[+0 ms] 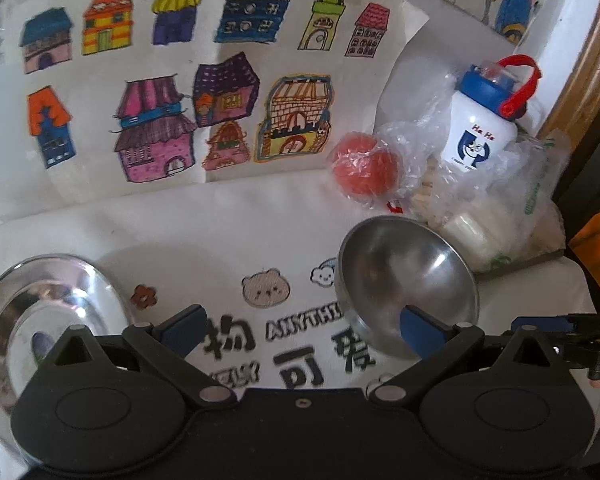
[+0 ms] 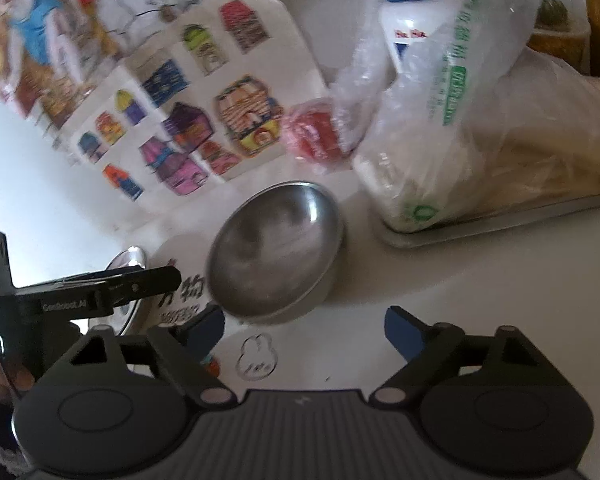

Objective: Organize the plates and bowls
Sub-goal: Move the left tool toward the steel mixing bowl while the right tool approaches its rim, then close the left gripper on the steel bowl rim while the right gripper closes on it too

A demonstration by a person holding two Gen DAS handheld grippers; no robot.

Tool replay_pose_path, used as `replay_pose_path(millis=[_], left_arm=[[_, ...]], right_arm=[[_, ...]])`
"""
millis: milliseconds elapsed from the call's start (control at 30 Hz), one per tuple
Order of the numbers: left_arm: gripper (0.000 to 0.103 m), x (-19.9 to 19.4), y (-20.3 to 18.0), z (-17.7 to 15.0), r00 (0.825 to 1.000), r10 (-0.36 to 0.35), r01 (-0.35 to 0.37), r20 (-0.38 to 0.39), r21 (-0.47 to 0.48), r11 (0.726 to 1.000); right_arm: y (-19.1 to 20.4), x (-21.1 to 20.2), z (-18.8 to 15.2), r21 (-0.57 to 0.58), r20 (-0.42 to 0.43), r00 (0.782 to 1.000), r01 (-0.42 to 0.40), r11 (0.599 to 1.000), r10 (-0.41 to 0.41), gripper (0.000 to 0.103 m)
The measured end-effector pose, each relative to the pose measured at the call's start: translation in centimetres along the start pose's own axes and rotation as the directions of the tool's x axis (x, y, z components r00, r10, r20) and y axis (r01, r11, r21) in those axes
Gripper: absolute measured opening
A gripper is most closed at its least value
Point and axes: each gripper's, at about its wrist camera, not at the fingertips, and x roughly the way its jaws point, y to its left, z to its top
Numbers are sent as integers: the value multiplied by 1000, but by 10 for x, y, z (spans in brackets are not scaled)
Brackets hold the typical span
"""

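Two steel pieces in front of me: a bowl (image 1: 406, 288) sitting upright on the white printed cloth (image 1: 228, 224), and a shiny plate (image 1: 48, 316) off to its left, well apart from it. My left gripper (image 1: 300, 330) hangs with fingers spread wide, holding nothing; its right fingertip (image 1: 418, 328) overlaps the bowl's near rim, contact I cannot tell. My right gripper (image 2: 305, 334) is spread wide too, empty, just short of the bowl (image 2: 276, 248). Behind the bowl sit a wrapped red ball (image 1: 364, 168), a white bottle (image 1: 482, 128) and plastic bags (image 2: 460, 140).
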Motion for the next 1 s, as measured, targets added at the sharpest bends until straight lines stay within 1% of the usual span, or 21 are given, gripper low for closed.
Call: replay_pose_path(millis=[167,267,433,567,667,800,867,933,1000], left_arm=[[101,21,-1,12,1000,-5,5,-30,-8,1000],[98,33,-1,16,998,-10,10,-57,-6,1000],[93,46,0,17,996,-24,23,-84,-9,1000],[89,51,0,19,995,-33,32,-97,-15,999],[83,54,1,20,993,-45,43,-110,-23,999],[75,59,1,22,989,-62,59,-132,-27,998],[70,61,2,22,988,-71,67,-138,-33,997],[61,62,3,22,986,-78,73,-149,-41,996],[57,63,4,22,983,-90,82,-160,-56,995]], right_arm=[[-4,16,10,21,-13,1000,7,1000,-7,78],[-1,23,13,17,-22,1000,9,1000,-9,73],[2,34,16,11,-35,999,16,1000,-16,71],[3,39,18,14,-40,999,20,1000,-19,67],[2,41,19,14,-46,999,25,1000,-24,62],[1,42,20,21,-50,998,24,999,-23,58],[1,42,20,21,-53,998,27,999,-26,54],[1,43,20,26,-58,998,27,999,-25,52],[2,43,20,28,-64,998,26,999,-24,50]])
